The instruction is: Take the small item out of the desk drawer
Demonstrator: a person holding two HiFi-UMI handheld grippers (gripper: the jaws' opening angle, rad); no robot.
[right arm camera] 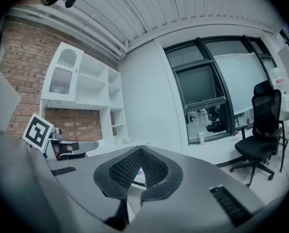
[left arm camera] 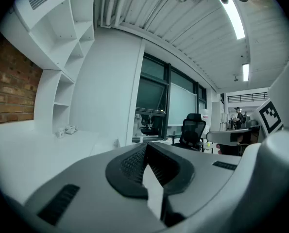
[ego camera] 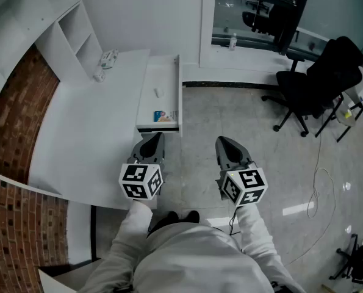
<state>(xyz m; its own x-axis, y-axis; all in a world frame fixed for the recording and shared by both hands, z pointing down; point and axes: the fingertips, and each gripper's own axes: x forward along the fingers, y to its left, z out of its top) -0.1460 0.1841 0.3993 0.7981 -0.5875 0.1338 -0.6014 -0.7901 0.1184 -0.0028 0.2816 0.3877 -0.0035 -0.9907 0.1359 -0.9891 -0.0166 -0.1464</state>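
Room: office; white table (ego camera: 77, 133) by a brick wall, its drawer (ego camera: 163, 72) open.
Pack: small, colourful pack (ego camera: 163, 116), flat at the drawer's near end, long side seemingly across it.
Relation: 12 o'clock of the left gripper (ego camera: 154, 140), near; 10 o'clock of the right gripper (ego camera: 226, 145), farther.
Fingers: both pairs closed, empty.

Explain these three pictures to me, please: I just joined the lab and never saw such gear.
A camera on a person's head looks down at two hand-held pinching tools: the left gripper and the right gripper. The other two pictures come from cameras riding on each gripper, looking along its jaws. Both are shut, holding nothing. Ahead, the drawer of the white desk stands open, with a small colourful item at its near end and a small white thing further back.
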